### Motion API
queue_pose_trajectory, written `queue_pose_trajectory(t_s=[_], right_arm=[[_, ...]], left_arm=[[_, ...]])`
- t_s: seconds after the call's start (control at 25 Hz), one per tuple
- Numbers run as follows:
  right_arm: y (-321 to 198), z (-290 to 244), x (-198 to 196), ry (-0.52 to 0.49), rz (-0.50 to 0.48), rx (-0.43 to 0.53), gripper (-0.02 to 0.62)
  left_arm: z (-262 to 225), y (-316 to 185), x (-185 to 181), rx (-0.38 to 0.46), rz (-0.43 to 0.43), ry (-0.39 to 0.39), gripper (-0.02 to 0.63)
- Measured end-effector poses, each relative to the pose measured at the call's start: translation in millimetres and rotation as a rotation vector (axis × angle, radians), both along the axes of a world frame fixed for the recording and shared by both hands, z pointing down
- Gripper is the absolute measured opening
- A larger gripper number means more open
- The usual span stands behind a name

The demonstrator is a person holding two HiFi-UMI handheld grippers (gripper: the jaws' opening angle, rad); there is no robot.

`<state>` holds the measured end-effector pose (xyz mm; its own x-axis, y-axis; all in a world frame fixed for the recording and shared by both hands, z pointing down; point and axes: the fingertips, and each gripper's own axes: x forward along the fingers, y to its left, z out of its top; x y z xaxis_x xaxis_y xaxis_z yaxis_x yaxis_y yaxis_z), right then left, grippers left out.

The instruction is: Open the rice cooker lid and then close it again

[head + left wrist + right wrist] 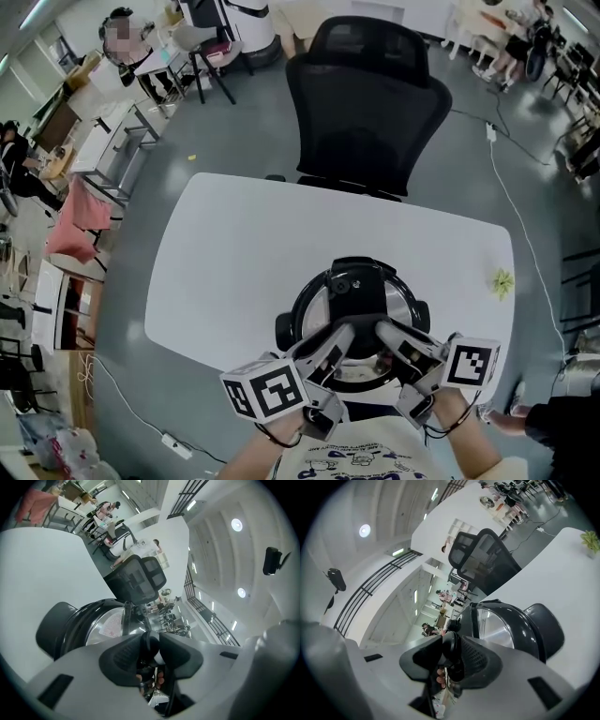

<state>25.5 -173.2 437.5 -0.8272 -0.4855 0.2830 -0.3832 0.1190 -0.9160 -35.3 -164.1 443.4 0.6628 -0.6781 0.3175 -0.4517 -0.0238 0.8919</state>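
Now, with left tongs (345,330) and right tongs (384,330) both pinching the dark lid handle (451,648), an uneven lift could tip the rice cooker (361,281) off the near edge of the table (234,244).

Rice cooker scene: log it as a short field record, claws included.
rice cooker: on the white table, toward its near edge
lid: over the pot; whether it is latched cannot be told
left claw: shut on a black rounded part at the lid's near edge
right claw: shut on the lid's near edge too, right beside the left claw
also on table: small green thing near the right edge
behind table: black office chair
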Motion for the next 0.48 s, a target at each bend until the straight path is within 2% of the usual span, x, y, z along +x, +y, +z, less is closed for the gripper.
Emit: queue_pose_trajectory(t_s=[0.24,0.48], right_arm=[[-1.2,-0.1,1.2,-0.013,0.01,-0.012,0.133],[-0.8,1.4,-1.0,-0.022,0.045,-0.017,0.132]], left_arm=[[1.0,-0.8,0.9,-0.005,-0.018,-0.014,0.138],[2.8,-1.0,-1.3,-0.01,0.015,-0.028,0.14]])
